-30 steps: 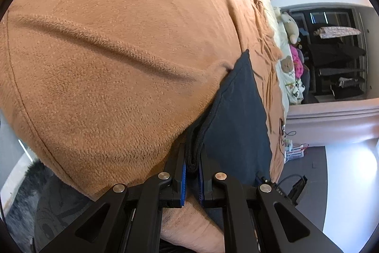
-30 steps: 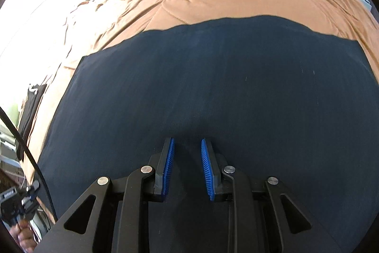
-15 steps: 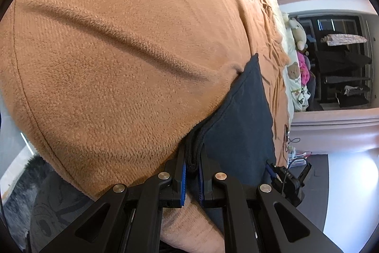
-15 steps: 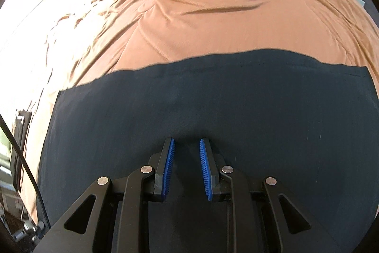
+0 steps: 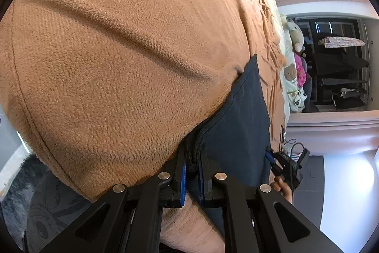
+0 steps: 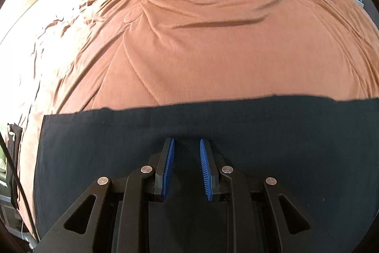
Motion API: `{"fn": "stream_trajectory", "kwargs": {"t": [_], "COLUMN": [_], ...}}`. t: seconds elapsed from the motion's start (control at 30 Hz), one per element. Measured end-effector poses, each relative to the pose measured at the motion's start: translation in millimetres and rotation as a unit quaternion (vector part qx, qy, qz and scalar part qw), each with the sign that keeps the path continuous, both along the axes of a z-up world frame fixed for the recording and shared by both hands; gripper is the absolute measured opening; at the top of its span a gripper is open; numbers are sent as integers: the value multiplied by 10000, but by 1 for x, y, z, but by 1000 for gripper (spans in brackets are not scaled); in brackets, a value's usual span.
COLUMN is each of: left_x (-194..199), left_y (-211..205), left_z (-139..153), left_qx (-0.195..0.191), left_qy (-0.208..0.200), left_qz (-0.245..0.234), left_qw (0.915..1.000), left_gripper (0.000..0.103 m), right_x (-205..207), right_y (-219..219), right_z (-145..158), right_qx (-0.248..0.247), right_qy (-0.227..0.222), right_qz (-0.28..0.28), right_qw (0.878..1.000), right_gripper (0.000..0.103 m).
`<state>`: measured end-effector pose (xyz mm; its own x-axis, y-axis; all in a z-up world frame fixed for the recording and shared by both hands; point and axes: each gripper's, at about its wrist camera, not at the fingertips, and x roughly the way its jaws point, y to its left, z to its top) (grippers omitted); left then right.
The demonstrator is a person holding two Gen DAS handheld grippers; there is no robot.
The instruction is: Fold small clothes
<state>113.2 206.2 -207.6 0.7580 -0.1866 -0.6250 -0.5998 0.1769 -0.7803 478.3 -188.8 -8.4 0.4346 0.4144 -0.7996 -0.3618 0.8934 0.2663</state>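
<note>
Cloth (image 6: pixel 236 125) on blanket (image 6: pixel 213 39), more blanket bared than a second ago. Left gripper (image 5: pixel 192 172) pinching folded edge; right gripper (image 6: pixel 187 167) narrowly parted, empty, sliding back, smoothing fold.

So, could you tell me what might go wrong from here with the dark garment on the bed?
The left gripper pinches only a bunched edge of the dark garment; a tug could pull it free.

The right gripper sits over the cloth with a gap between its pads and nothing visibly clamped, so that side may drag and wrinkle.

The orange blanket is soft and creased, so it could bunch up under the fold.
</note>
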Motion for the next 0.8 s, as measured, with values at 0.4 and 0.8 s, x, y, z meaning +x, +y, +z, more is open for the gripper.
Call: {"fn": "stream_trajectory", "kwargs": {"t": [0.4,0.8], "left_x": [-7,-3], "left_y": [7,10], "left_z": [-4,14], "left_qx": [-164,-188], "left_qy": [-248,-836], "left_qz": [-56,-363], "left_qw": [9995,9957], "left_gripper": [8,8], "right_x": [-43,-141], "right_y": [-23,-79], "right_z": [12,14], "right_qx": [272,331], "right_qy": [10,97], "right_qz": [155,478], "right_qw": [9995,9983], "right_gripper": [21,21]}}
